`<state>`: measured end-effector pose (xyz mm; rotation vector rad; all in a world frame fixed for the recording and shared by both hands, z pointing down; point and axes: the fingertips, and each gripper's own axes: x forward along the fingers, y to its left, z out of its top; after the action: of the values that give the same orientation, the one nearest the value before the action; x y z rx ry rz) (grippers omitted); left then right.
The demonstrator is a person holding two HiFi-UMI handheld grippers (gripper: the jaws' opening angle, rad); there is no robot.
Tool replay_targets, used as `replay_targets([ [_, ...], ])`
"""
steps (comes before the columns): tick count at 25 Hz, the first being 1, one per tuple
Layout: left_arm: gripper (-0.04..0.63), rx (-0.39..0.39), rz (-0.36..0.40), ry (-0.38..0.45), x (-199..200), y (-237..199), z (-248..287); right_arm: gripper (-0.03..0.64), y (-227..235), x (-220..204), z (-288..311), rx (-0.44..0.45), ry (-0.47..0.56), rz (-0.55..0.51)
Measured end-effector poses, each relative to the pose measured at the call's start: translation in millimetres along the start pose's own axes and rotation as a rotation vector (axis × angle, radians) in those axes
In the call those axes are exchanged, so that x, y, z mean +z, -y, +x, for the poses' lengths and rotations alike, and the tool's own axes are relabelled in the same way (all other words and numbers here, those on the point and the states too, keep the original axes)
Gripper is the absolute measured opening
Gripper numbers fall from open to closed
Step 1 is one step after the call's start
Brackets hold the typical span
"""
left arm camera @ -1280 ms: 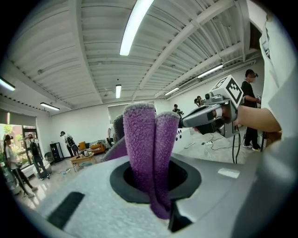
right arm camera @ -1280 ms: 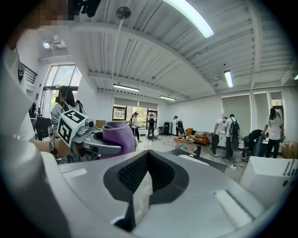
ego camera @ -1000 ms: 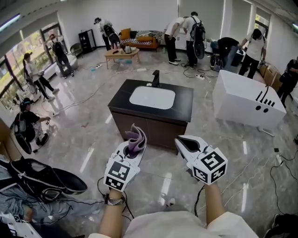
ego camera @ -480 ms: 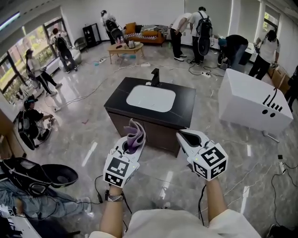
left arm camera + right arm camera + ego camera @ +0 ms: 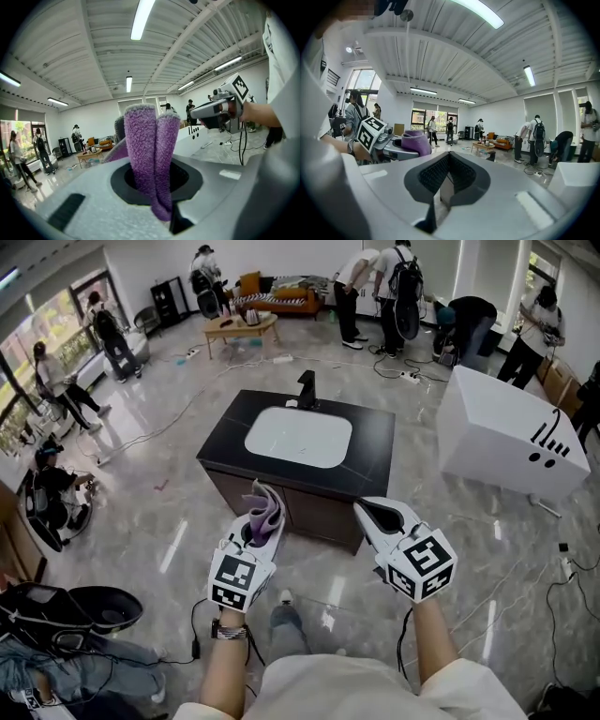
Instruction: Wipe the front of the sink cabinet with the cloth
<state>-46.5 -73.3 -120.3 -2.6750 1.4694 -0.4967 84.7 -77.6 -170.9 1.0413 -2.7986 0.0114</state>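
In the head view, the left gripper [image 5: 260, 527] pinches a fuzzy purple cloth [image 5: 266, 510] that stands up in soft folds, held in the air on the near side of the sink cabinet [image 5: 319, 512]. The cabinet has dark brown wood-look doors, a flat black top, a rounded white basin [image 5: 298, 435] and a black tap [image 5: 307, 388]. The right gripper [image 5: 373, 513] hangs beside it, over the glossy grey marble floor [image 5: 169, 521]. In the left gripper view, the pale matte jaws are clamped on the cloth's [image 5: 149, 159] lower end, and its looped pile rises in two thick folds. In the right gripper view, the ribbed black pads [image 5: 436, 172] are closed together with nothing between them.
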Motion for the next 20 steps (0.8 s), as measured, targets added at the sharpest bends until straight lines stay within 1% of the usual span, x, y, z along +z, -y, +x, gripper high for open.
replay_targets([
  [4,0.052,-0.023,0.008,0.032,-22.9,-36.3,29.4,0.006,17.7,-15.9,47.3,-0.024,0.013,-0.007],
  [7,0.052,-0.019,0.019,0.049,-41.5,-56.4,49.6,0.006,26.8,-32.4,70.4,-0.038,0.029,-0.022],
  [13,0.052,-0.017,0.023,0.034,-94.5,-65.6,90.5,0.006,46.0,-87.8,95.5,-0.054,0.014,-0.012],
  [17,0.052,0.004,-0.014,0.034,-141.9,-84.6,119.3,0.006,62.6,-124.9,120.6,-0.065,0.001,-0.023],
  [20,0.051,0.008,-0.030,0.043,-178.2,-96.9,143.5,0.006,71.8,-157.3,138.9,-0.078,0.009,-0.031],
])
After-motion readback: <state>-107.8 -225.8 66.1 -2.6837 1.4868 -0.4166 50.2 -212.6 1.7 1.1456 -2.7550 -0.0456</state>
